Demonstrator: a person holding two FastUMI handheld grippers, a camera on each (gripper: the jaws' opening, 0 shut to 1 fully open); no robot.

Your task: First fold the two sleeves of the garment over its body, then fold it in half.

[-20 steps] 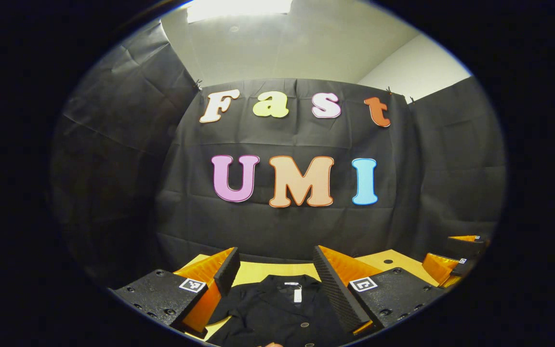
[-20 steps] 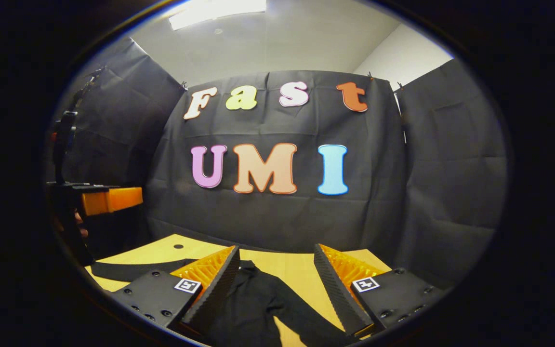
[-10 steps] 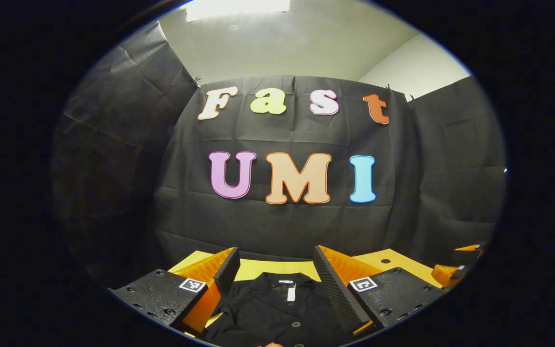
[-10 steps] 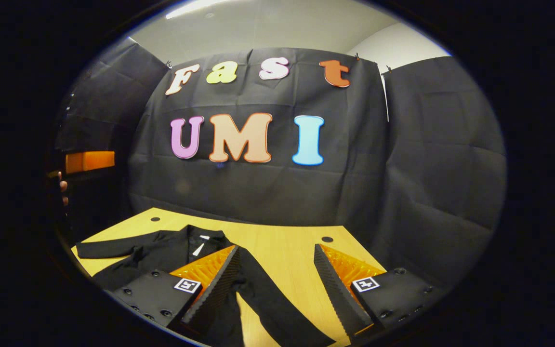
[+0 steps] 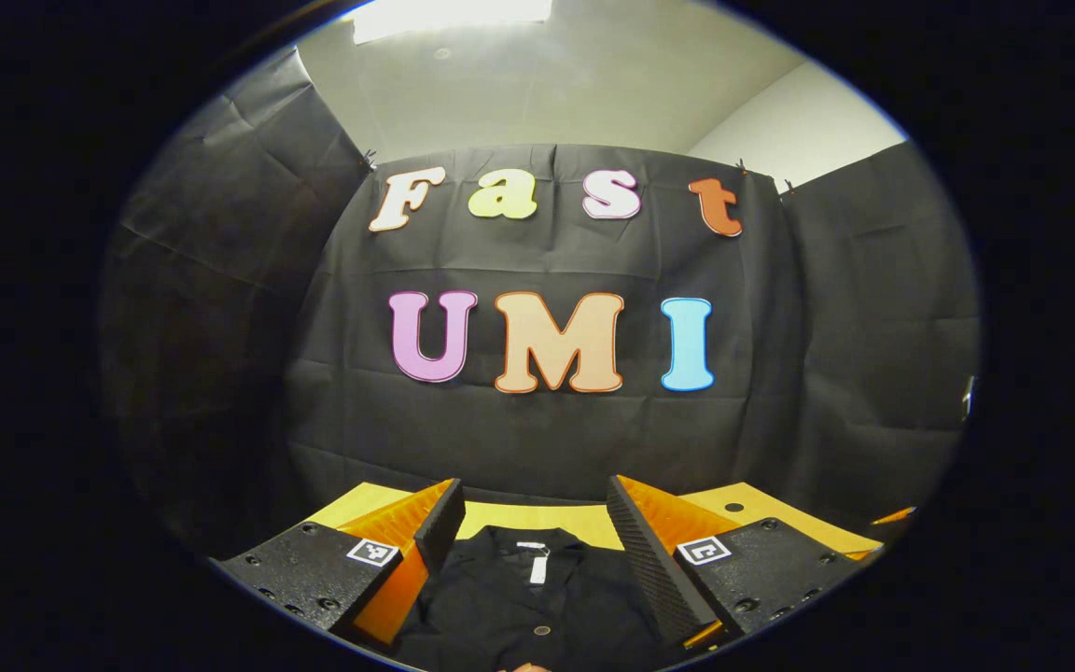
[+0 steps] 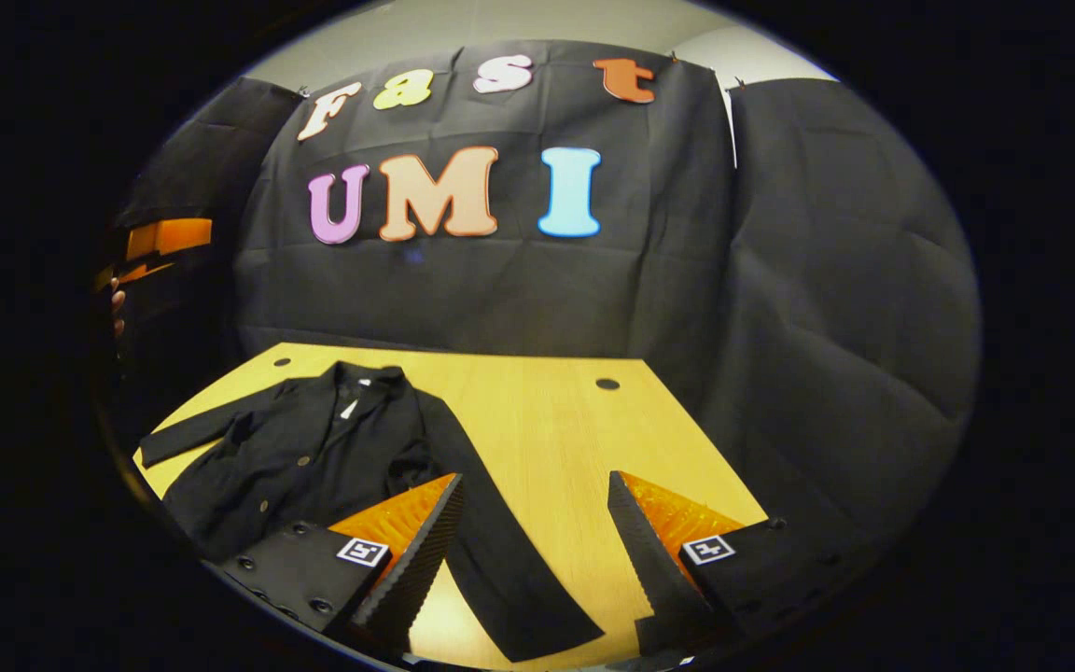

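Right gripper (image 6: 533, 551) hangs above the tabletop (image 6: 537, 420) with its fingers spread wide, nothing between them; the black garment's (image 6: 314, 457) near sleeve (image 6: 491, 560) runs under the gap. The garment lies flat, unfolded, collar toward the booth wall. Left gripper (image 5: 528, 541) is also wide apart, above the garment's collar (image 5: 528, 546) and buttons.

The garment (image 6: 314, 457) is matt black cloth with small glossy buttons. The table (image 6: 547, 429) is smooth, light wood-look board with a slight sheen. The right gripper (image 6: 533, 551) has ribbed pads (image 6: 411, 569) and matt, finely textured plastic blocks.
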